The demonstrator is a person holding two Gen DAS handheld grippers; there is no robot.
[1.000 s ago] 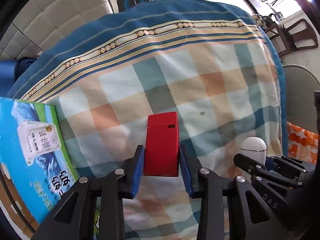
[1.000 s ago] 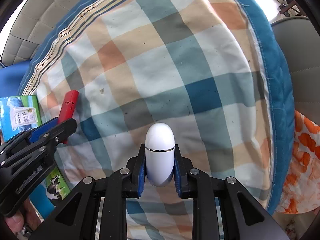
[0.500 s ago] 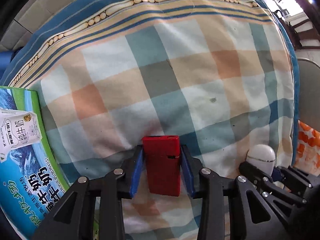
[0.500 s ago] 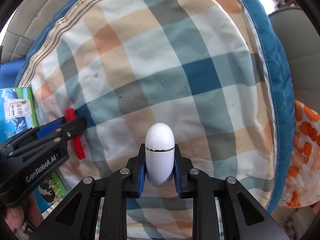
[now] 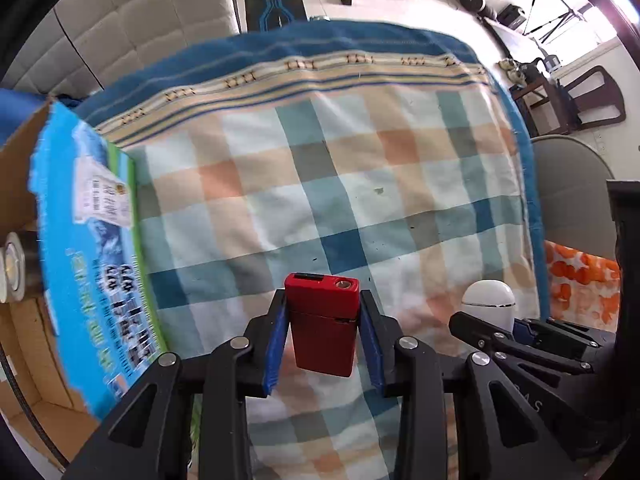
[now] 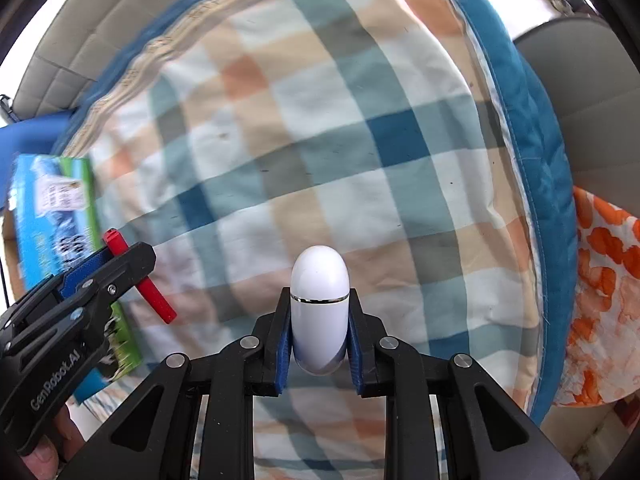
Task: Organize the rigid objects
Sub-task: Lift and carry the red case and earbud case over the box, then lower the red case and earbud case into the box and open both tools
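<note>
Right now the left gripper [image 5: 323, 334] is clamped on a red lighter [image 5: 322, 322], its blue pads pressed to the two narrow sides and the top end with its small round port pointing away from the camera. From the right wrist view the same lighter [image 6: 138, 276] shows edge-on, tilted, sticking out past both sides of the pads and lifted off the cloth. The right gripper [image 6: 319, 336] is closed on a white capsule-shaped case [image 6: 319, 312], gripped across its lower half below the thin silver seam, rounded cap forward.

Both items hang above a checked blanket [image 5: 360, 200] that covers the surface. To the left stands a blue and green milk carton box [image 5: 92, 248], its open cardboard side turned toward the left gripper, and a metal can [image 5: 16, 268] sits at the frame's left edge inside it.

The risks look modest but real. The case is smooth and rounded, so a slack squeeze or a quick swing could let it squirt forward out of the pads. The lighter is held near its middle on slim faces; a knock against the box wall while going in could twist it loose. The two grippers sit near each other, so crossing paths could make them bump.
</note>
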